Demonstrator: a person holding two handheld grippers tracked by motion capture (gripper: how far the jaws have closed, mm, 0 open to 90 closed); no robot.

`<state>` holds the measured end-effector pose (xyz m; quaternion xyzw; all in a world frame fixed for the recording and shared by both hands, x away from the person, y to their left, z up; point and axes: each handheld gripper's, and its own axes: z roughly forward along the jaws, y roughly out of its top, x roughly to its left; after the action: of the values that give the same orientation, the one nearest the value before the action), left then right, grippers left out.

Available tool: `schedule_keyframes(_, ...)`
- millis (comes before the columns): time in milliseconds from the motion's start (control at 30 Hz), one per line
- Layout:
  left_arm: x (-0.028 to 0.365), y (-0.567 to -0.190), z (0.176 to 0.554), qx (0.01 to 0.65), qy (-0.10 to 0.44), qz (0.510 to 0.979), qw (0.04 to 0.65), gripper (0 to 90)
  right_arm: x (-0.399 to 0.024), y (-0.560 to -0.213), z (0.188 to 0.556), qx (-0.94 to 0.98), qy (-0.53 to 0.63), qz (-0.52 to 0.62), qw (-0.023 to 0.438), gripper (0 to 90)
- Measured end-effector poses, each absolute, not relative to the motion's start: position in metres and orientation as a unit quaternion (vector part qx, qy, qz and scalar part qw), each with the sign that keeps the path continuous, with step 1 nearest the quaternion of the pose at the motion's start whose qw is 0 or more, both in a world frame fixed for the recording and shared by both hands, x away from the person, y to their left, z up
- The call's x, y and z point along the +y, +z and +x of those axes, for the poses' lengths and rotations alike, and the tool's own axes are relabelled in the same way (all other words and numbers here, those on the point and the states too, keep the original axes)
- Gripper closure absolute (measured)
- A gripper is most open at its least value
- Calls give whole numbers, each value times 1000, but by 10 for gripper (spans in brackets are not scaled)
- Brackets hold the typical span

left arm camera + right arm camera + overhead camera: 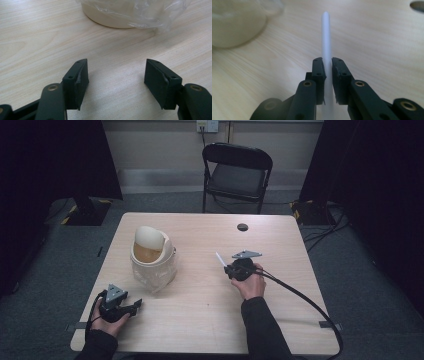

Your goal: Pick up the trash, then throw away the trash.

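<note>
right gripper (327, 65) clamps a white stick (326, 37); left gripper (116, 75) gapes wide.

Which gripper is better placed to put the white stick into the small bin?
Probably the right gripper: its jaws are already shut on the white stick, which points toward the bin. The left gripper is open and holds nothing, near the bin's base.

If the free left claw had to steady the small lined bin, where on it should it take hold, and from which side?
Probably the bin's lower wall, approached level from its near side, where the left claw already sits open. The clear bag liner hangs loose over that wall, so a grip on film alone might slip. The swing lid is domed and tilted up, a poor hold. The right claw is shut on a white stick.
</note>
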<state>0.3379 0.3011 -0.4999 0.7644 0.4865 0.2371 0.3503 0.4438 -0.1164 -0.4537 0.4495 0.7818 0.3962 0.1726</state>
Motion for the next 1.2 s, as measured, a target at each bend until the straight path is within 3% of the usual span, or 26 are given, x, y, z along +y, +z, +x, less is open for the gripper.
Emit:
schedule_keyframes(567, 302, -499, 340, 485, 233, 761, 362, 367, -157, -370, 410, 673, 617, 352, 208, 816)
schedule_keyframes(1200, 308, -470, 323, 471, 261, 717, 442, 390, -174, -348, 396, 630, 684, 301, 212, 815)
